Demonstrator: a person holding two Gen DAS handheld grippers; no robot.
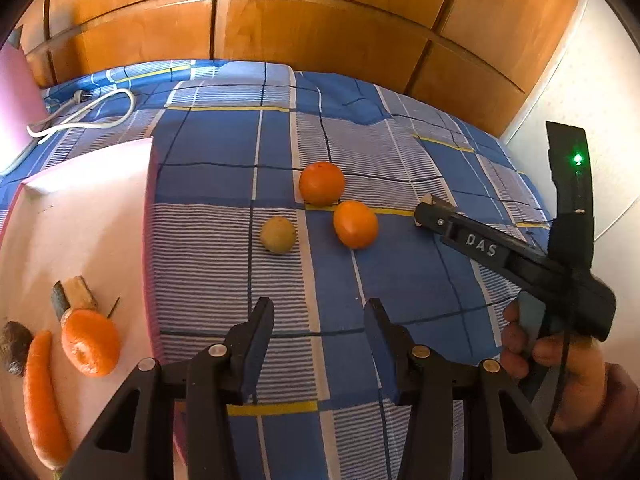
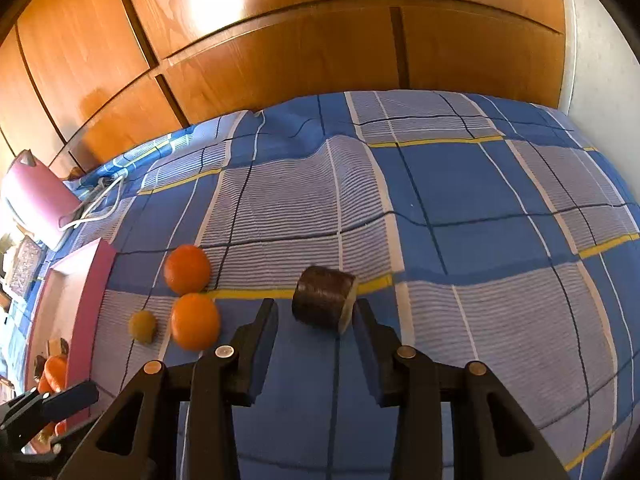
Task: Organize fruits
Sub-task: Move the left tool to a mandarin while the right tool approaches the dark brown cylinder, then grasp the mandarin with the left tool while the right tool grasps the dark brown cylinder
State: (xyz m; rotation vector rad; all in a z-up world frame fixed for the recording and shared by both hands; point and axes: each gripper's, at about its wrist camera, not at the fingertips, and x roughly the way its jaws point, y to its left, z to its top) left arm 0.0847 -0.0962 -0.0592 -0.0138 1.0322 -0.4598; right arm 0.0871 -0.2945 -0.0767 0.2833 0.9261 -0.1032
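Blue checked bedsheet (image 1: 408, 280); three loose fruits near mid-sheet: far orange (image 1: 321, 183) touching near orange (image 1: 355, 224), small greenish fruit (image 1: 278, 235) just beside them. Pink tray (image 1: 100, 208) at left, already holding a mandarin (image 1: 91, 342) and a carrot (image 1: 42, 396). Left gripper (image 1: 318, 312) partly open, empty, poised over bare sheet short of the fruits. Right gripper (image 2: 316, 305) partly open too, gripping nothing; dark brown cylinder (image 2: 322, 298) lying at its tips, close against the right-hand finger, clear gap on the other side. Likely step: reach for a loose fruit. Widen jaws before descent, since oranges look broader than the present gap; straddle the fruit's widest part; close gently, as round skin may roll on soft bedding. Greenish fruit first, probably, as nearest the tray.
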